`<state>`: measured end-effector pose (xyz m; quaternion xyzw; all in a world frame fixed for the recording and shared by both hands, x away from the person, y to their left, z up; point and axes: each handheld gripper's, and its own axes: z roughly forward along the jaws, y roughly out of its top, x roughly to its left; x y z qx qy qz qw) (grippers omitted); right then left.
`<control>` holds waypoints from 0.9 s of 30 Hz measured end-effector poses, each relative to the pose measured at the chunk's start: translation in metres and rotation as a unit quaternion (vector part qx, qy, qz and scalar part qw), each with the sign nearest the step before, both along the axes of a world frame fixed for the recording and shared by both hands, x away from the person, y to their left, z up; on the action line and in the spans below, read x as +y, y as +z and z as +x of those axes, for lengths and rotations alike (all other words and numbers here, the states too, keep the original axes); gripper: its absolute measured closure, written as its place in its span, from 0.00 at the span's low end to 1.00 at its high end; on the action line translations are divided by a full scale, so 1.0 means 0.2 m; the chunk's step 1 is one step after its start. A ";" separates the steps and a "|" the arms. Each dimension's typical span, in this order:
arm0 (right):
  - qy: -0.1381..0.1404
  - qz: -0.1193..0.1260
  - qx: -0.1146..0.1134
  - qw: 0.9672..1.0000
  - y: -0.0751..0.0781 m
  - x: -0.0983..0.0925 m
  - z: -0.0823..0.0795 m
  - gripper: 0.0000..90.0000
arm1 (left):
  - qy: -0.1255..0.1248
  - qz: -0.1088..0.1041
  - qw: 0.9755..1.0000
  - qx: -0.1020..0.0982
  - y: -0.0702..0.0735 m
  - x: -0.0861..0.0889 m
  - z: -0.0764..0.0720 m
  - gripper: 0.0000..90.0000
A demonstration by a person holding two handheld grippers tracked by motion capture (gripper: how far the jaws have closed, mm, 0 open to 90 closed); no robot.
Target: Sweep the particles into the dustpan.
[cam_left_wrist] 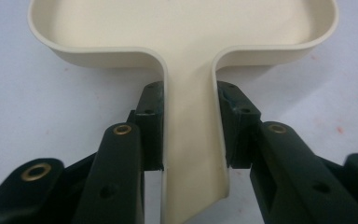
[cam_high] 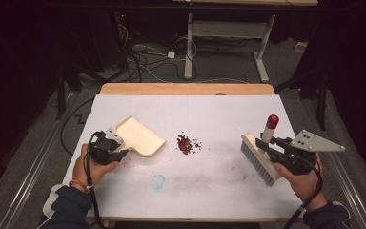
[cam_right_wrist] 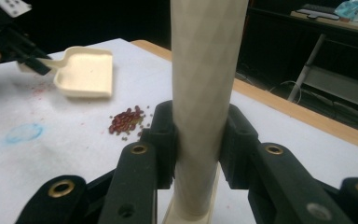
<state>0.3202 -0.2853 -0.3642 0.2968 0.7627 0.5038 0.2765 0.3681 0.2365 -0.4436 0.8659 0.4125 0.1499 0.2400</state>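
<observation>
- The left gripper (cam_high: 116, 148) is closed tight on the handle of the dustpan (cam_high: 140, 136). In the left gripper view its two black jaws press on both sides of the thin handle of the cream pan.
- The dustpan sits on the left side of the table (cam_high: 219, 191). Its open scoop points toward the middle of the table. I cannot tell if it rests flat on the table or is lifted a little.
- The right gripper (cam_high: 269, 148) is closed tight on the handle of the brush (cam_high: 259, 164). In the right gripper view the jaws squeeze the round cream handle from both sides.
- The brush is on the right side of the table. Its handle has a red tip (cam_high: 272, 120) and stands up. Its grey bristles (cam_high: 256, 164) point toward the middle of the table.
- A small pile of red beans (cam_high: 187, 143) lies on the white table between the dustpan and the brush. It touches neither of them.
- A faint blue smudge (cam_high: 158, 181) is on the table, nearer the person than the beans.
- Each gripper is held in one of the person's hands, and dark sleeves (cam_high: 66, 207) show at the bottom edge.
</observation>
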 end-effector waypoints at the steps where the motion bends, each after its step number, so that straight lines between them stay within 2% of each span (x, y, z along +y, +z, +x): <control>1: 0.000 0.003 0.000 1.000 0.00 0.01 0.02 0.79 | -0.007 0.001 1.000 0.004 0.00 0.00 -0.01 0.71; 3: 0.000 0.002 -0.002 1.000 0.00 0.02 0.04 0.79 | -0.020 0.003 1.000 0.008 0.01 -0.01 -0.02 0.71; 5: -0.003 0.001 -0.007 1.000 0.00 0.04 0.09 0.79 | -0.028 0.015 0.999 0.008 0.02 -0.03 -0.03 0.71; 7: -0.013 0.001 -0.013 1.000 0.00 0.08 0.17 0.79 | -0.042 0.009 0.999 0.015 0.03 -0.03 -0.04 0.71; 8: -0.013 0.001 -0.013 1.000 0.00 0.08 0.17 0.79 | -0.053 0.007 0.998 0.020 0.03 -0.03 -0.04 0.71; 12: -0.017 0.002 -0.015 1.000 0.00 0.14 0.28 0.79 | -0.080 0.018 0.996 0.033 0.03 -0.07 -0.06 0.71; 13: -0.022 0.000 -0.019 1.000 -0.01 0.18 0.34 0.79 | -0.087 0.016 0.995 0.036 0.03 -0.08 -0.06 0.71; 14: -0.022 0.000 -0.019 1.000 -0.01 0.18 0.34 0.79 | -0.096 0.016 0.994 0.041 0.03 -0.09 -0.07 0.71; 16: -0.026 -0.003 -0.020 0.999 -0.02 0.23 0.41 0.79 | -0.104 0.020 0.994 0.042 0.02 -0.10 -0.08 0.71; 19: -0.021 0.009 -0.009 1.000 -0.04 0.31 0.51 0.79 | -0.115 0.022 0.992 0.046 0.02 -0.12 -0.08 0.71; 20: -0.026 0.005 -0.006 1.000 -0.05 0.38 0.56 0.79 | -0.119 0.023 0.992 0.046 0.02 -0.13 -0.09 0.71; 22: -0.023 0.000 -0.005 1.000 -0.07 0.44 0.60 0.79 | -0.123 0.023 0.991 0.047 0.01 -0.14 -0.10 0.71; 23: -0.023 0.000 -0.005 1.000 -0.07 0.44 0.60 0.79 | -0.125 0.023 0.991 0.049 0.01 -0.14 -0.10 0.71; 27: -0.018 -0.011 -0.001 1.000 -0.14 0.59 0.66 0.79 | -0.131 0.020 0.990 0.049 0.00 -0.15 -0.11 0.71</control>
